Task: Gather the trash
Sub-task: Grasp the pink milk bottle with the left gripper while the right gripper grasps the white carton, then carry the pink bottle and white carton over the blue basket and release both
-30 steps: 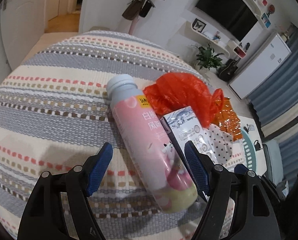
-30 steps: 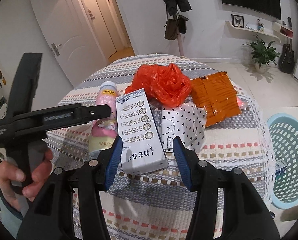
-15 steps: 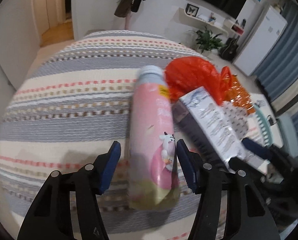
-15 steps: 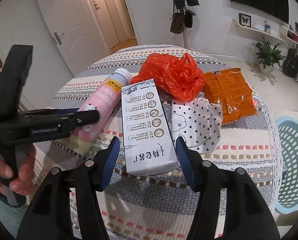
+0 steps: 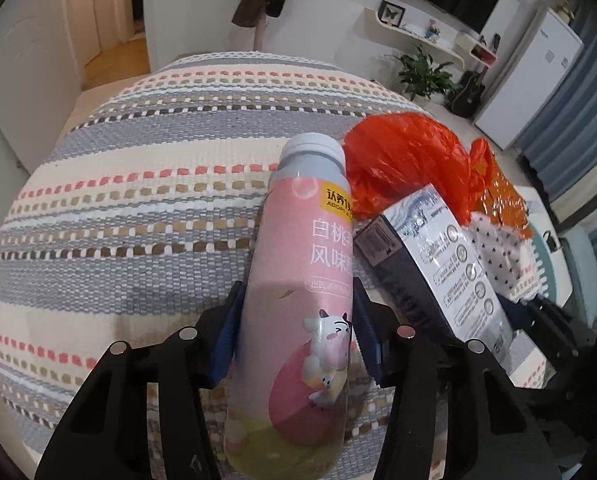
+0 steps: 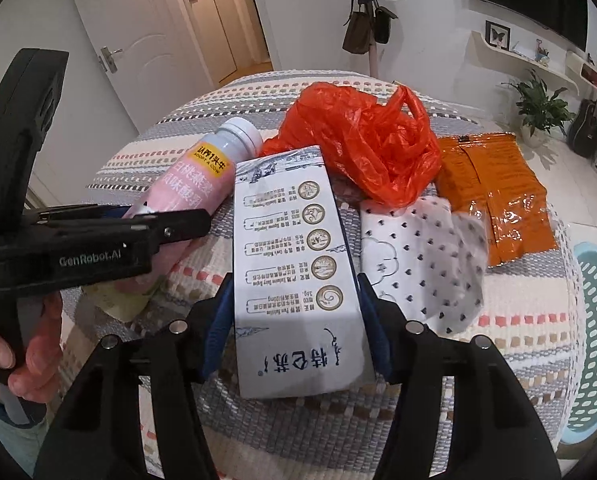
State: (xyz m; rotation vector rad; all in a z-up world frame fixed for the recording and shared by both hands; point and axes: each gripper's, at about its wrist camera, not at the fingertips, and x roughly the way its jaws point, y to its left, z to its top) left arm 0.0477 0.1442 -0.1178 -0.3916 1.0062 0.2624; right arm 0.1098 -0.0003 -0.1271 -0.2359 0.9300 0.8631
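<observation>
A pink yogurt bottle (image 5: 298,280) with a grey cap lies on the striped tablecloth (image 5: 138,200). My left gripper (image 5: 296,336) is shut on its lower body; it also shows in the right wrist view (image 6: 186,188). A white milk carton (image 6: 294,264) lies beside it, and my right gripper (image 6: 294,320) is shut on its near end; the carton also shows in the left wrist view (image 5: 438,264). Behind lie a crumpled red plastic bag (image 6: 362,140), a white heart-dotted wrapper (image 6: 418,256) and an orange foil pouch (image 6: 494,192).
A light blue laundry basket (image 6: 594,344) stands on the floor right of the table. The round table's near edge (image 6: 298,440) is close below my right gripper. A door, a coat rack and shelves stand far behind.
Both grippers moved forward and closed: the left onto the pink bottle, the right onto the milk carton. The bottle has swung straighter between the left fingers.
</observation>
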